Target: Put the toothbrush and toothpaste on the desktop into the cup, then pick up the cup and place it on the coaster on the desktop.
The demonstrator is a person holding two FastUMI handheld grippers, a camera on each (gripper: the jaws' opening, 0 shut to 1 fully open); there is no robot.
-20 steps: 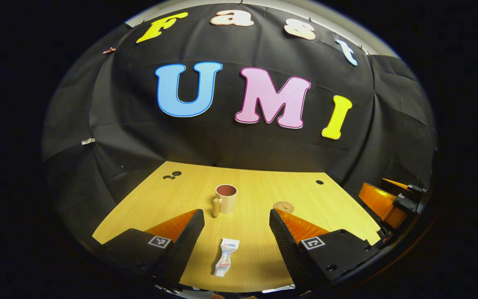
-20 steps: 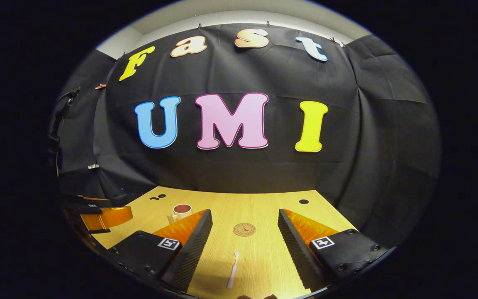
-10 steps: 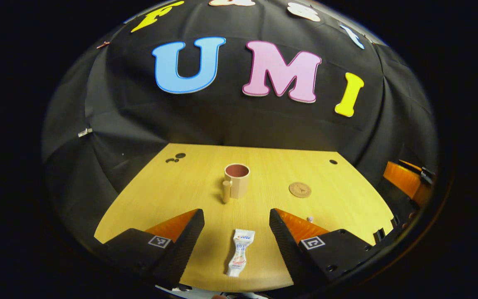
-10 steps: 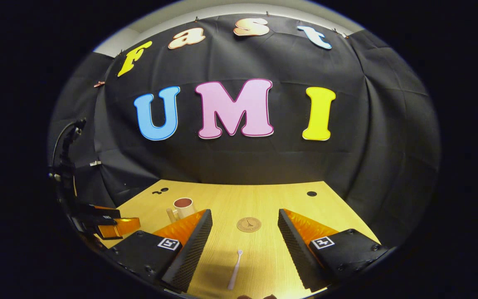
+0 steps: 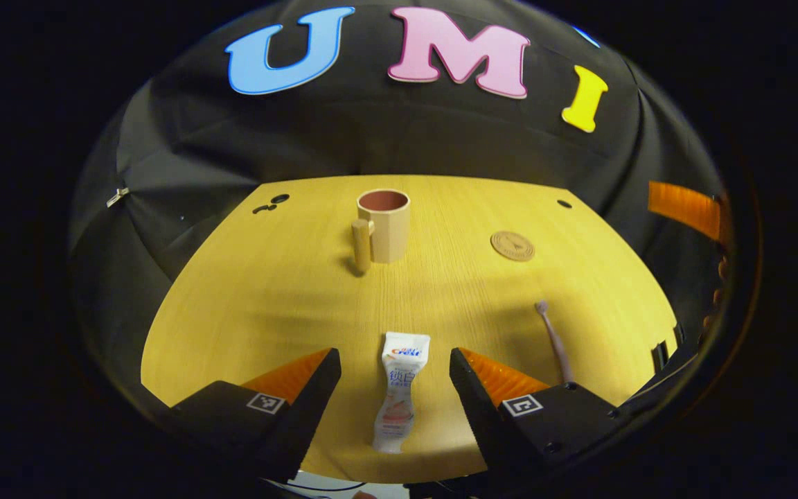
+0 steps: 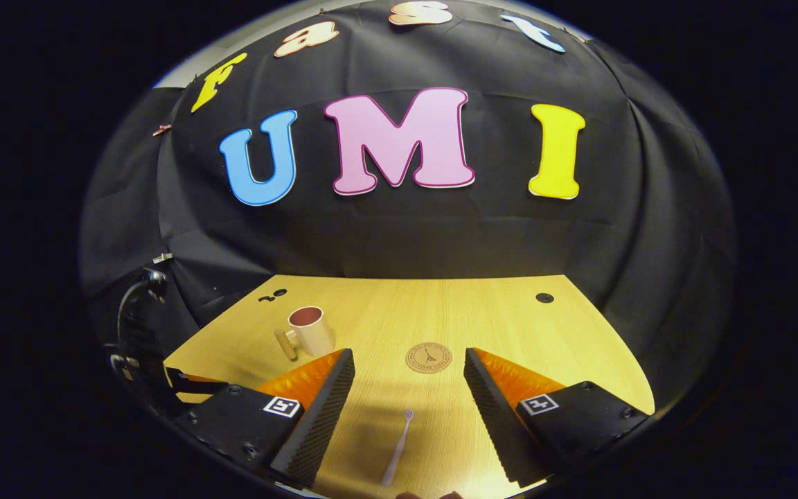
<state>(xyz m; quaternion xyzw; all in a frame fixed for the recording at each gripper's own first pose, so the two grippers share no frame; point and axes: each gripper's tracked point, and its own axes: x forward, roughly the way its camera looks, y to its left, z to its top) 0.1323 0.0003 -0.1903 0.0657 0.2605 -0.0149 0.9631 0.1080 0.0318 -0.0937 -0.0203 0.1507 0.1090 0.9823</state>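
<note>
A white toothpaste tube (image 5: 399,391) lies on the wooden desk near its front edge, between the open fingers of my left gripper (image 5: 393,364), which hovers above it. A pale toothbrush (image 5: 554,339) lies to the right of the tube, head pointing away. In the right gripper view the same toothbrush (image 6: 399,447) lies between the open fingers of my right gripper (image 6: 409,367). A beige cup (image 5: 384,223) with a handle on its left stands upright at mid-desk, and the cup (image 6: 310,330) sits to the left in the right gripper view. A round brown coaster (image 5: 512,245) (image 6: 428,357) lies right of the cup.
The wooden desk (image 5: 267,291) has small dark holes at its far left (image 5: 271,203) and far right (image 5: 564,204) corners. The black cloth wall closes in the back and sides. Part of the other gripper (image 5: 683,204) shows at the right edge of the left gripper view.
Both views have tilted down toward the desk. The left gripper has risen and closed in over the toothpaste; the toothbrush has come into its view. The right gripper has shifted slightly over the toothbrush.
</note>
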